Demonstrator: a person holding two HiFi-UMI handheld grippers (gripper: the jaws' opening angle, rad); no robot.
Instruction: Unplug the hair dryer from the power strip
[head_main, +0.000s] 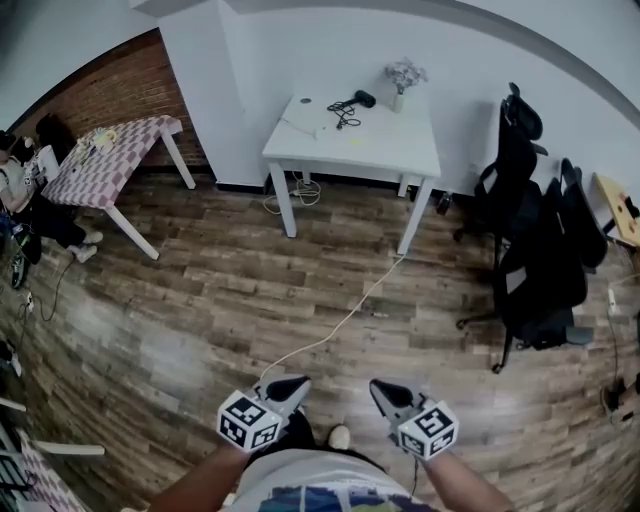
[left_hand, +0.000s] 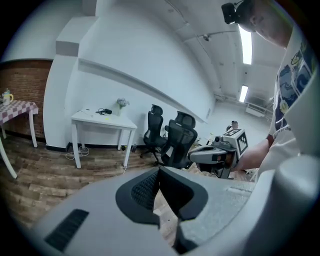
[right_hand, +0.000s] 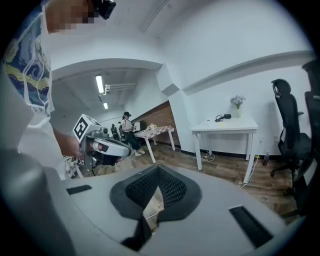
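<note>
1. Both tools sit low in the head view: my left gripper and right gripper are side by side over the wood floor, both tipped a little downward.
2. On the left, the pads meet at the tip with nothing between them. The right is the same, pressed together and empty.
3. The hair dryer is across the room on the white table, well apart from both sets of jaws. It lies roughly straight ahead, in line with the gap between my two tools.
4. It lies flat near the table's far edge, just beside a small vase of flowers.
5. Its dark body runs roughly sideways across the tabletop, with the bulkier end toward the vase. It is too small for me to tell which way the nozzle faces.
6. Its black cord is bunched just in front of it, toward my side.
7. A flat white block lies near the table's left edge. I cannot tell whether the plug sits in it.
</note>
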